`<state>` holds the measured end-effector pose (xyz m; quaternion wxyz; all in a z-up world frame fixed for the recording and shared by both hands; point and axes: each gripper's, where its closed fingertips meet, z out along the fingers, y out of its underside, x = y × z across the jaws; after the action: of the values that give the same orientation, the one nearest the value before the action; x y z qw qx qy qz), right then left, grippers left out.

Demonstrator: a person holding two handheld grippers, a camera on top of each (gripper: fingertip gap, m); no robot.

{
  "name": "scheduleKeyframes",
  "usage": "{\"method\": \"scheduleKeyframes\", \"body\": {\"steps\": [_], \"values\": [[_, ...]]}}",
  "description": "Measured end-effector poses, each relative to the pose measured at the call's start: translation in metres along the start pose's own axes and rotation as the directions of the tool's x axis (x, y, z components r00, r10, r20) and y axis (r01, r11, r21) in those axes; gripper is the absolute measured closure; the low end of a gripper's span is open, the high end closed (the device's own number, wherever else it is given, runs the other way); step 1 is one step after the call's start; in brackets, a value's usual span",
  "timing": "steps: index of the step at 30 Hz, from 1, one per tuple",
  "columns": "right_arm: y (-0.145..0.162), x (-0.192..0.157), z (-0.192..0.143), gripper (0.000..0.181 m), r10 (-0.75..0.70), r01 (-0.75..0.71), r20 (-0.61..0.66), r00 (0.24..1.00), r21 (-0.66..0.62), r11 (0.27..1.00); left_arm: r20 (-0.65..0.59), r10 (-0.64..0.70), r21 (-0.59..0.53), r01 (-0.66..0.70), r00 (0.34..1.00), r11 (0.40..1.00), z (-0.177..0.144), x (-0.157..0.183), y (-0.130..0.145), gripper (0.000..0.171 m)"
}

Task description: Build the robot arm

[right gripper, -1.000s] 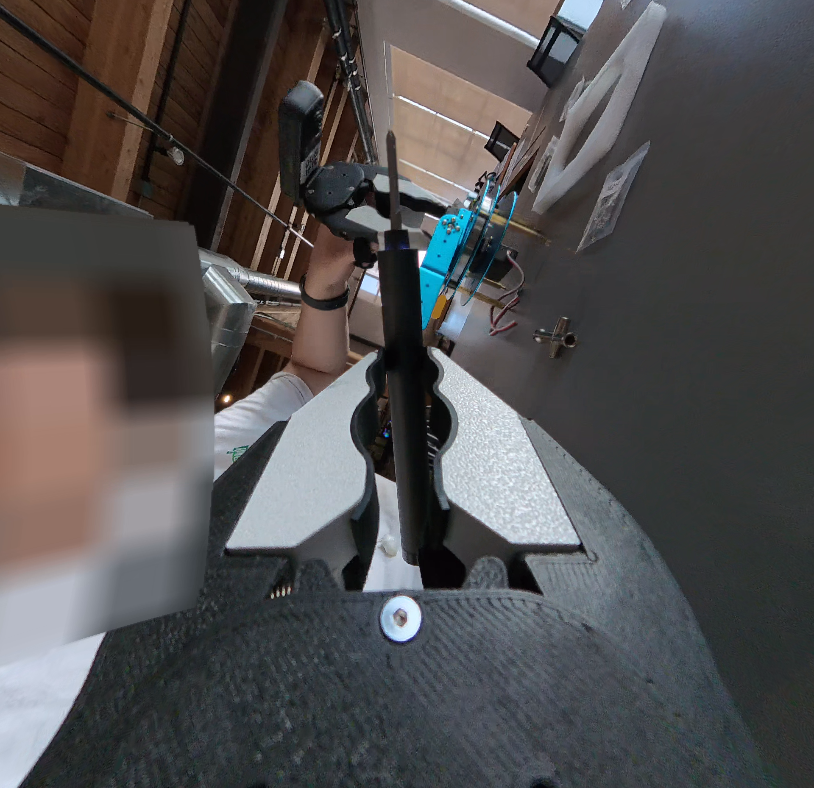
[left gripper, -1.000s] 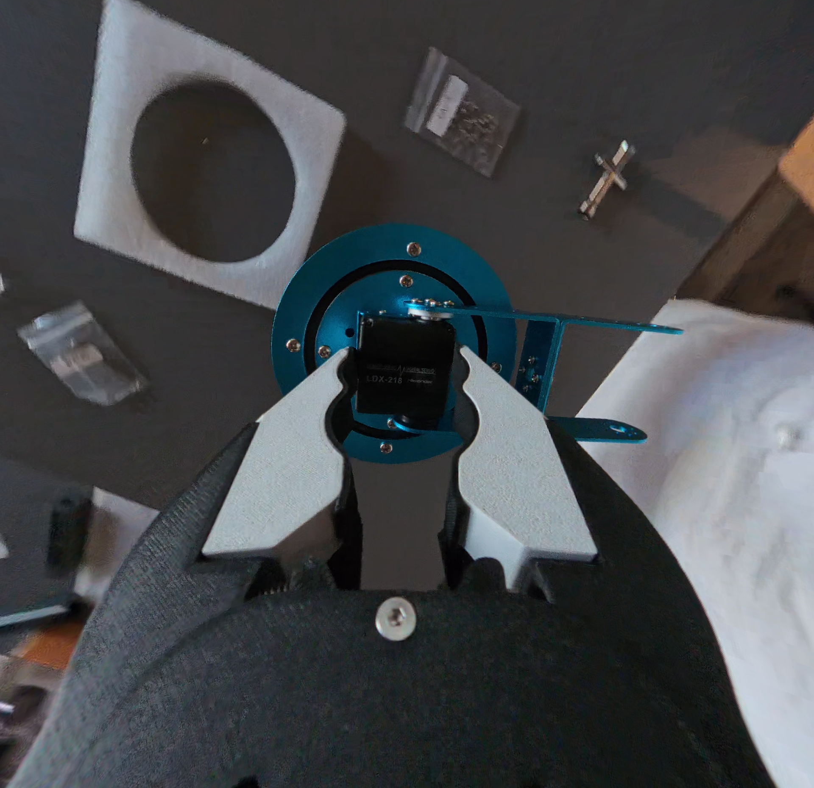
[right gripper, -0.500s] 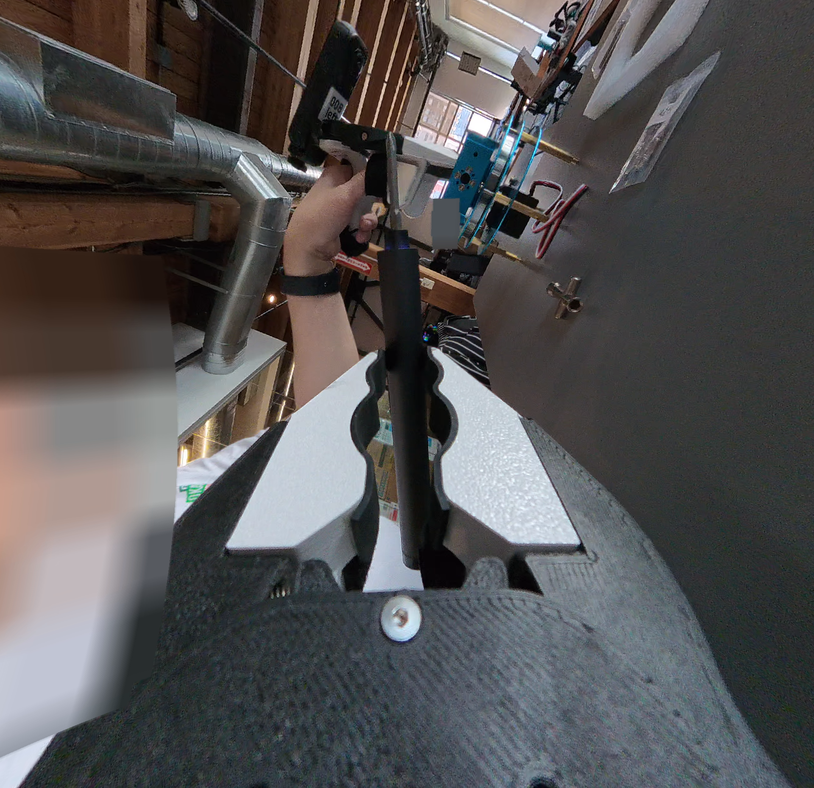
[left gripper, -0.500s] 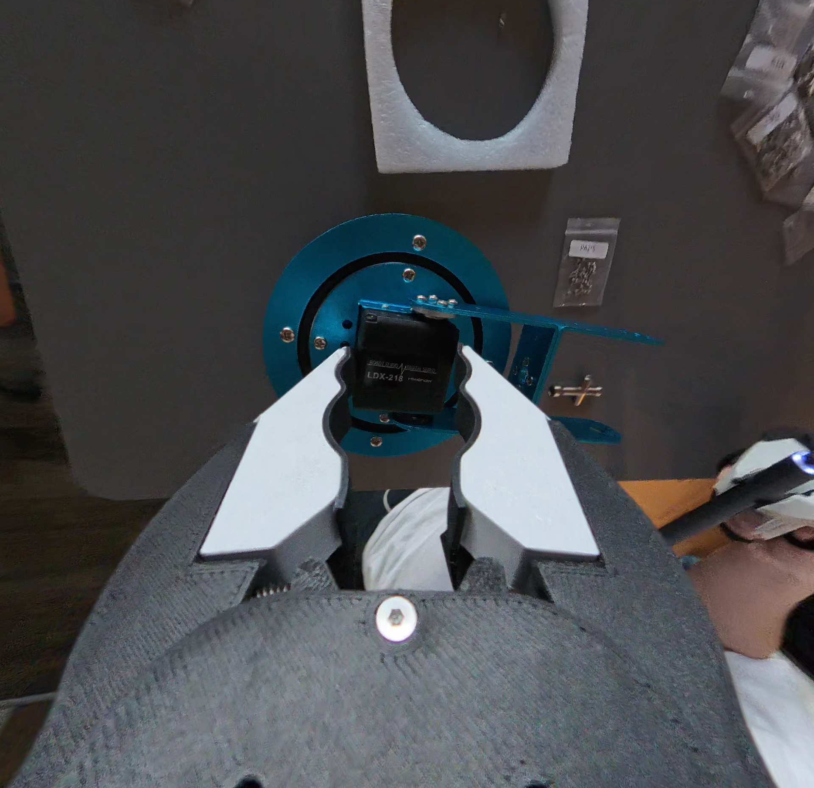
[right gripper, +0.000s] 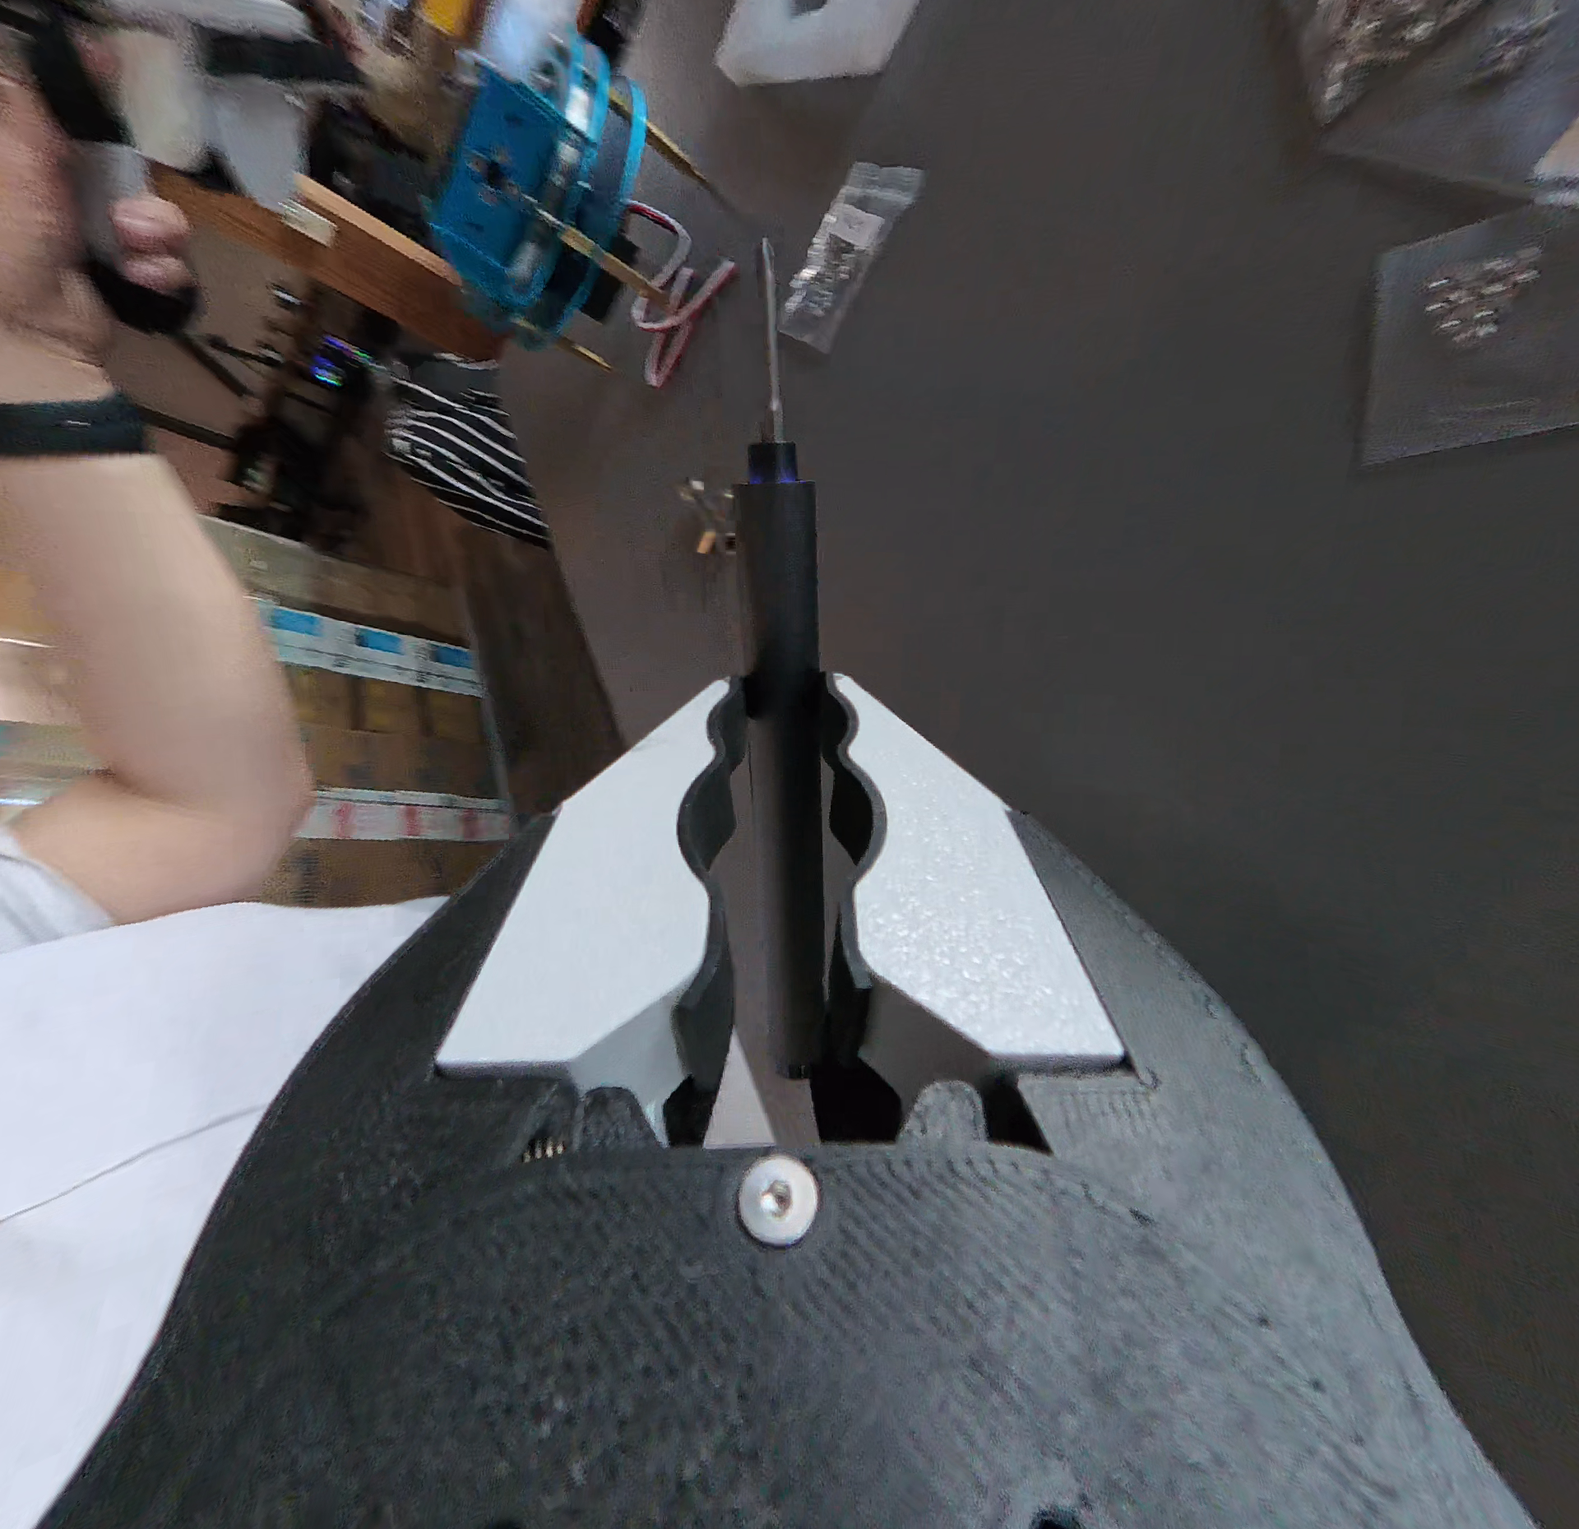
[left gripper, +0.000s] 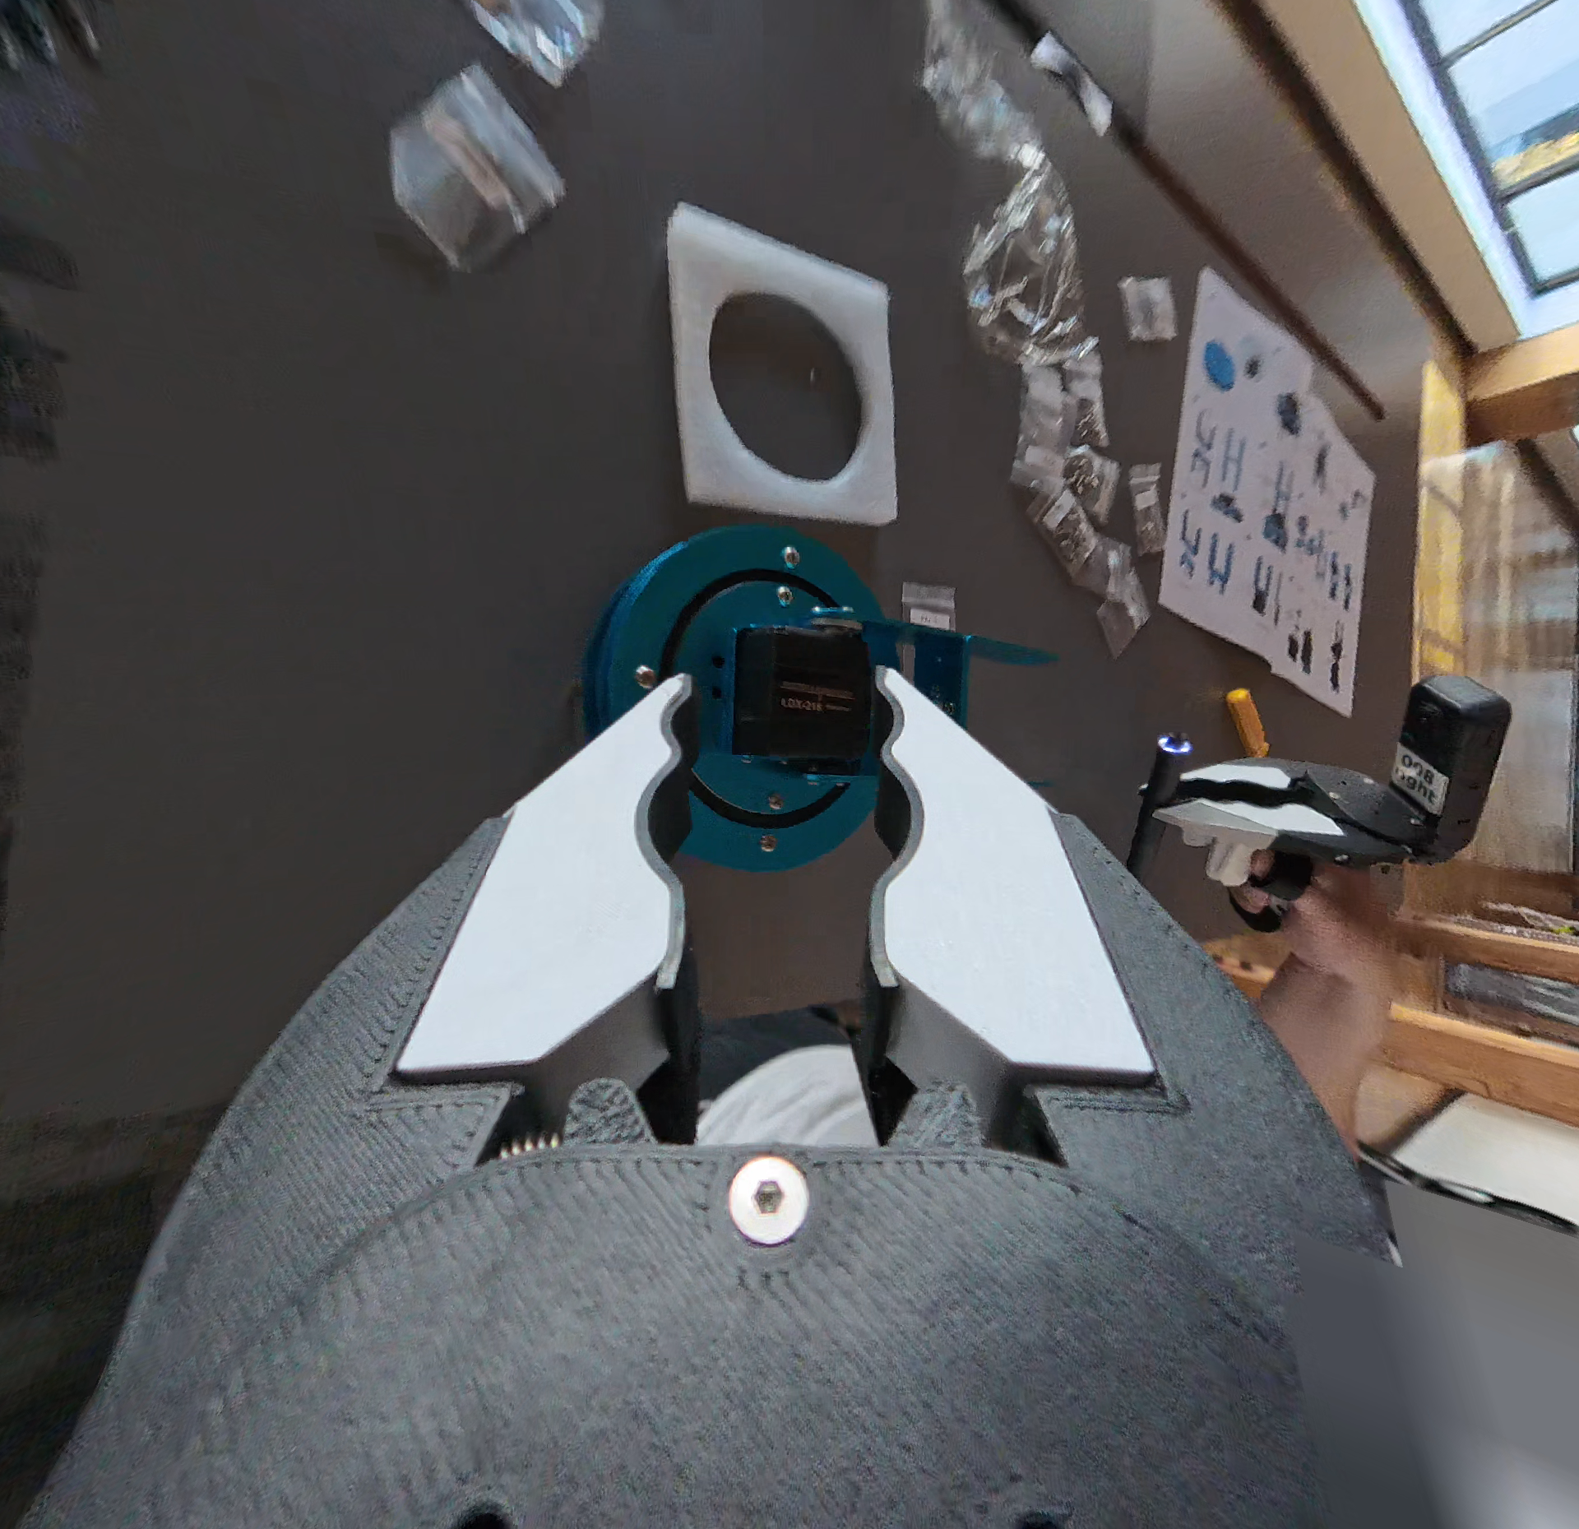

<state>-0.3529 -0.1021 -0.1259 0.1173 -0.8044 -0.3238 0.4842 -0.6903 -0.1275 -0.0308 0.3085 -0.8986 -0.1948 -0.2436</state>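
My left gripper (left gripper: pixel 779 691) is shut on a black servo block (left gripper: pixel 799 703) fixed to a blue round metal assembly (left gripper: pixel 658 633) with a blue bracket (left gripper: pixel 948 646), held in the air above the dark table. The same assembly shows in the right wrist view (right gripper: pixel 534 180), with brass standoffs and red-white wires. My right gripper (right gripper: pixel 784 686) is shut on a black electric screwdriver (right gripper: pixel 779 659) whose thin bit (right gripper: pixel 771 326) points forward over the table. In the left wrist view the right gripper (left gripper: pixel 1196 796) with the screwdriver is off to the right of the assembly, apart from it.
On the dark table (left gripper: pixel 299 462) lie a white foam square with a round hole (left gripper: pixel 782 394), several clear bags of small hardware (left gripper: pixel 1068 480), a printed sheet (left gripper: pixel 1264 497), a small bag (right gripper: pixel 846 249) and a metal cross wrench (right gripper: pixel 705 514). A person's arm (right gripper: pixel 145 633) is at left. There is about 35 centimeters between the tips of the two grippers.
The left gripper has swung with the assembly, so the foam and bags now lie up and right. The right gripper has turned from the ceiling toward the table, screwdriver still held.
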Motion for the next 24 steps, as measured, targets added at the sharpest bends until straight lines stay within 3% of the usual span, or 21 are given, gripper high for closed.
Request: {"method": "scheduleKeyframes", "body": {"steps": [3,5,8,11,16,20,24], "values": [[0.000,0.021,0.001,0.165,-0.049,0.040,-0.169,0.984,-0.054,0.998,-0.095,0.137,0.142,-0.123,0.986,0.982,-0.024,-0.003,-0.007,0.134],[0.001,0.025,0.006,0.165,-0.038,0.027,-0.194,0.980,-0.058,0.998,-0.132,0.258,0.193,-0.230,0.957,0.954,-0.031,-0.008,-0.001,0.134],[0.003,0.020,0.018,0.165,0.062,-0.065,-0.109,0.992,-0.018,0.998,-0.188,0.410,0.272,-0.354,0.893,0.895,-0.034,-0.018,0.016,0.135],[-0.002,0.002,0.031,0.166,0.180,-0.185,0.063,0.982,0.077,0.980,-0.296,0.493,0.369,-0.379,0.818,0.849,-0.040,-0.019,0.037,0.135],[-0.019,-0.040,0.050,0.166,0.232,-0.336,0.343,0.910,0.283,0.898,-0.420,0.575,0.354,-0.457,0.702,0.816,-0.028,-0.027,0.082,0.131],[-0.024,-0.056,0.069,0.166,0.226,-0.375,0.380,0.897,0.384,0.844,-0.445,0.625,0.312,-0.543,0.642,0.780,-0.008,-0.040,0.097,0.133],[-0.026,-0.051,0.068,0.166,0.261,-0.390,0.321,0.910,0.454,0.801,-0.493,0.645,0.372,-0.529,0.584,0.763,-0.013,-0.036,0.079,0.133]]}}
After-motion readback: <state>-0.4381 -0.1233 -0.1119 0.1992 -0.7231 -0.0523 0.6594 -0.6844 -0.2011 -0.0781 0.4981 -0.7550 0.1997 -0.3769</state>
